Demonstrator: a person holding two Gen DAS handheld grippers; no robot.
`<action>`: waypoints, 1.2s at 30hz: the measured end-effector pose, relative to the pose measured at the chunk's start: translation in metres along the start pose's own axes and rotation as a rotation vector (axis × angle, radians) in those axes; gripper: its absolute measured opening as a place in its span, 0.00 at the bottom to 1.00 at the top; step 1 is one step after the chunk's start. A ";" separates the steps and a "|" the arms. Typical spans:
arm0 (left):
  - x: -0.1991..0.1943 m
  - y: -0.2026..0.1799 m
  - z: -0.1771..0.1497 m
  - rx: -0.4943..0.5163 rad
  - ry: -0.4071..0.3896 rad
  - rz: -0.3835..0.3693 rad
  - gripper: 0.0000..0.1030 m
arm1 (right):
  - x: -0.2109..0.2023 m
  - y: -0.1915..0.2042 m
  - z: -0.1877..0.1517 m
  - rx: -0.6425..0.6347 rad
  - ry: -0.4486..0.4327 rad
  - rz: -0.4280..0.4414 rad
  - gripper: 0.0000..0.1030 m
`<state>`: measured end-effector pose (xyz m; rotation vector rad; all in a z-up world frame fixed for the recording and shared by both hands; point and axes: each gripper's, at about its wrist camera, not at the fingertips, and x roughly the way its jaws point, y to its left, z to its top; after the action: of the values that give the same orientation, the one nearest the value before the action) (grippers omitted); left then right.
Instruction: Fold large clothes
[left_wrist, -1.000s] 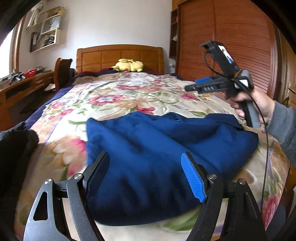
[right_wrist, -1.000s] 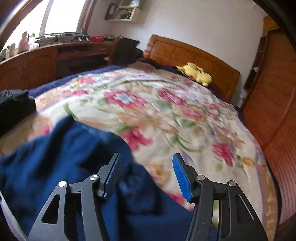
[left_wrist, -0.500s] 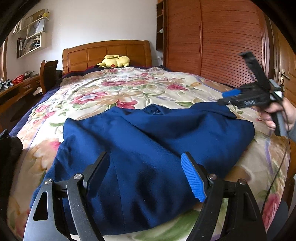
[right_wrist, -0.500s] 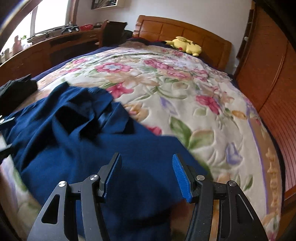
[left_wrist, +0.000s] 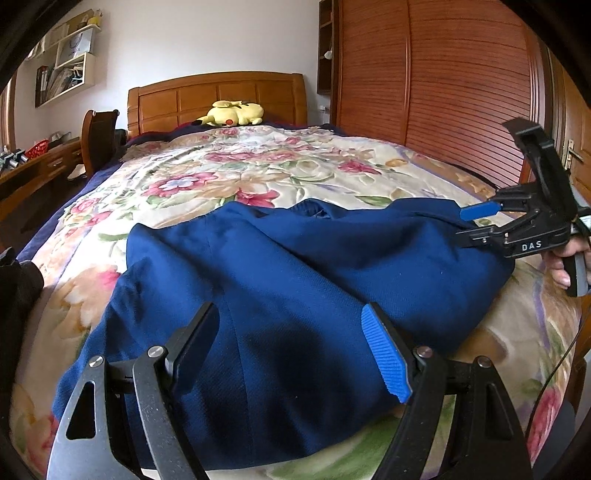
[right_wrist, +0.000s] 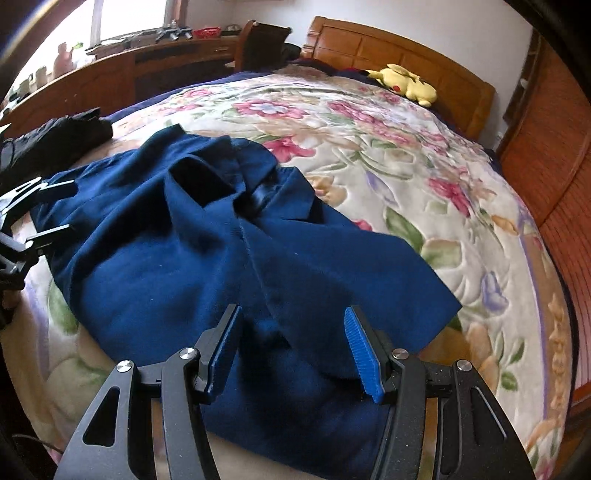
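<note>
Left wrist view: our left gripper (left_wrist: 291, 354) hovers agape, empty, over the blue shirt (left_wrist: 295, 266) spread at centre on the floral bedspread (left_wrist: 258, 173); the right one shows at three o'clock.

Right wrist view: our right gripper (right_wrist: 291, 347) gapes empty above the hem; collar at eleven o'clock. We judge folding not yet begun; next, pinch an edge.

Soft daylight enters from the window (right_wrist: 129, 18) at eleven o'clock, blown out; fisheye edges bend and darken, details slightly soft.

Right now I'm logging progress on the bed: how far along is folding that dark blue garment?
Done: the dark blue collared garment is spread on the floral quilt. In hand: nothing; the left gripper and right gripper hover over its near edge, jaws open. Left: every fold; one flap lies loosely across the front, no tidy fold yet.
</note>
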<state>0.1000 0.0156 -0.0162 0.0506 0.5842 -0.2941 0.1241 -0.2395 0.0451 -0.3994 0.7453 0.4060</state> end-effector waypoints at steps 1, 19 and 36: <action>-0.001 0.000 0.000 -0.001 -0.001 0.000 0.78 | 0.001 -0.004 -0.001 0.016 0.000 0.001 0.57; -0.003 0.005 -0.001 -0.020 -0.010 0.016 0.78 | 0.038 0.001 0.093 -0.089 -0.138 -0.220 0.02; 0.006 0.004 -0.003 -0.020 0.029 0.000 0.78 | 0.130 0.016 0.160 -0.073 -0.095 -0.254 0.59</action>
<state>0.1048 0.0185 -0.0220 0.0357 0.6155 -0.2885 0.2933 -0.1212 0.0551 -0.5331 0.5794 0.2116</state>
